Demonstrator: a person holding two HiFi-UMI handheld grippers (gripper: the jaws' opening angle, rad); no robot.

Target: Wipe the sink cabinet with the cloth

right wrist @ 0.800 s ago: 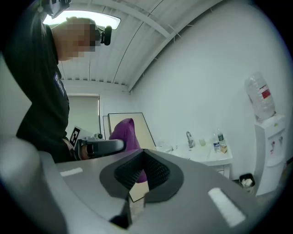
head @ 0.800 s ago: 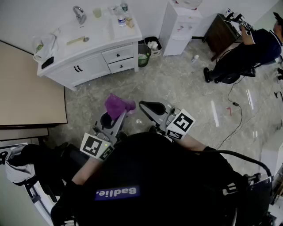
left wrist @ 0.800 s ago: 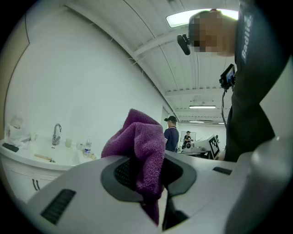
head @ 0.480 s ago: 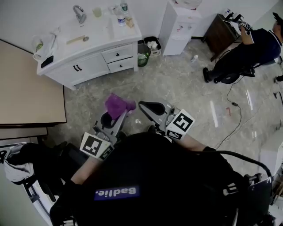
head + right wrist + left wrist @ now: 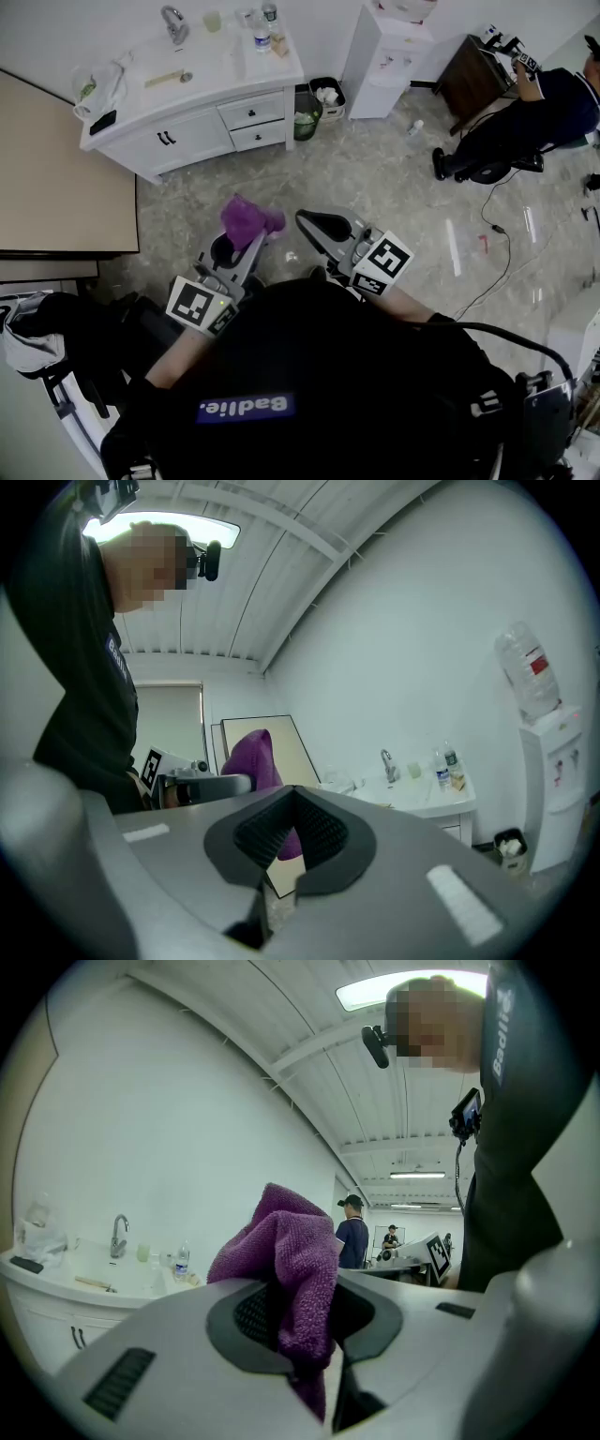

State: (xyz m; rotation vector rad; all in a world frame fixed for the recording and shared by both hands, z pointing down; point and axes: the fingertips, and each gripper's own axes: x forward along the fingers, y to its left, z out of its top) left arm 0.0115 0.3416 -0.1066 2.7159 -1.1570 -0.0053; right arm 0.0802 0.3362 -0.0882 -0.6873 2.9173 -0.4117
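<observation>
Head view: the approach is judged to be in hand, the sink cabinet (image 5: 202, 141) lying well apart from both grippers. The purple cloth (image 5: 246, 220) is pinched between the closed jaws of the left gripper (image 5: 242, 246). The right gripper (image 5: 314, 225) is closed on nothing. Next, the cloth must be carried to the cabinet.

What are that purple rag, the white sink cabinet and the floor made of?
Purple cloth: looks like microfibre or terry, matte; its surface shows a fine looped nap.
Sink cabinet: probably painted wood or board, smooth white, with panelled drawers and dark handles.
Floor: seems to be stone or stone-look tile, mottled grey-beige with a slight sheen.
</observation>
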